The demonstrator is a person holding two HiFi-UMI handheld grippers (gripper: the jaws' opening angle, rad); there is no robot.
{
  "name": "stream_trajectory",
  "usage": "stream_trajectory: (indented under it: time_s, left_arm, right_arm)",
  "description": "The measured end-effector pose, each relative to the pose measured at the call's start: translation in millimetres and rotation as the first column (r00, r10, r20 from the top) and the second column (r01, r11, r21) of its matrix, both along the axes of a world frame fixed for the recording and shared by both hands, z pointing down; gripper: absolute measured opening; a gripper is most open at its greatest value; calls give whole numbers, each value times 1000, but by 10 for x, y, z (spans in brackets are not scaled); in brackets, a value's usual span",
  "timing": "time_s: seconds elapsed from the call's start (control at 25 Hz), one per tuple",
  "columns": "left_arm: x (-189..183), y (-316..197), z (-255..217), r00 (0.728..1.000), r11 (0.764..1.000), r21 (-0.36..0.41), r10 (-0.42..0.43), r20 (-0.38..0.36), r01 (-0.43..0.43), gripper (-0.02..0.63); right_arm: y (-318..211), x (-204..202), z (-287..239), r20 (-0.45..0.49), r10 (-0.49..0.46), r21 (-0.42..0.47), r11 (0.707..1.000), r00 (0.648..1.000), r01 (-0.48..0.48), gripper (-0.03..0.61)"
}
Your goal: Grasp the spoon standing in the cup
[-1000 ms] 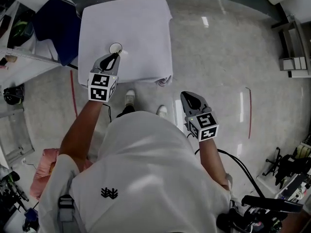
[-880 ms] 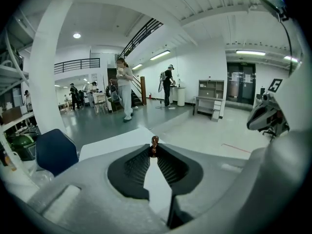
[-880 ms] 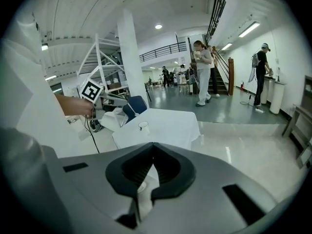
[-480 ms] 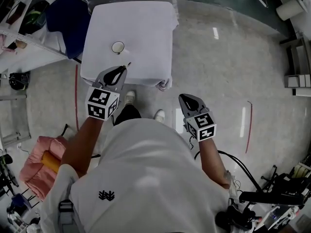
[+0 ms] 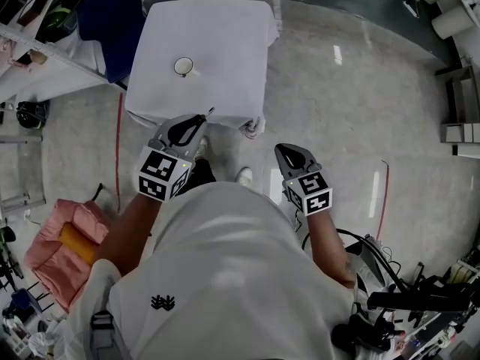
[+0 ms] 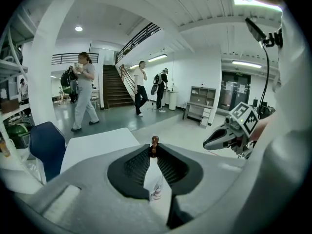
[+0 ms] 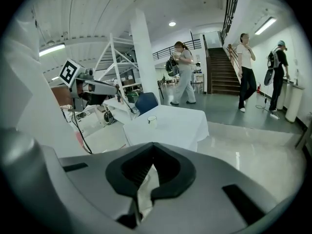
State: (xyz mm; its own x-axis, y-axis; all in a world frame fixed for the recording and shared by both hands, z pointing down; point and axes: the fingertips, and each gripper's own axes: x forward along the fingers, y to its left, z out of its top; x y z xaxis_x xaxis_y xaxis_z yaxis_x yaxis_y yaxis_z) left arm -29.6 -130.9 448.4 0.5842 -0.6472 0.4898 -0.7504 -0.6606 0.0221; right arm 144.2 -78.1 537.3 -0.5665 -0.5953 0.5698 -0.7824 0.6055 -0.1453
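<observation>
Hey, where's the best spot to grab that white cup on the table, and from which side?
Its wall at the rim, from straight above, one jaw inside and one outside. The cup stands upright, mouth open, on the table, and its handle looks too small to pinch. The left gripper holds the spoon, so the right gripper seems free for it.

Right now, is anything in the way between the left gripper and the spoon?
No, nothing is. The left gripper already has its jaws shut on the spoon, whose brown tip pokes out past them. The cup stands apart from them on the table.
</observation>
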Motion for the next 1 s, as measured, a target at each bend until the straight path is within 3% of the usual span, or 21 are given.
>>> stream_trajectory:
  time_s: [1.0]
  left_arm:
    - [136,454,-43,999,1000,-7,25,-26,-25,55]
  right_arm:
    - [296,-107,-55,-14,-52,24,998,999,52,9]
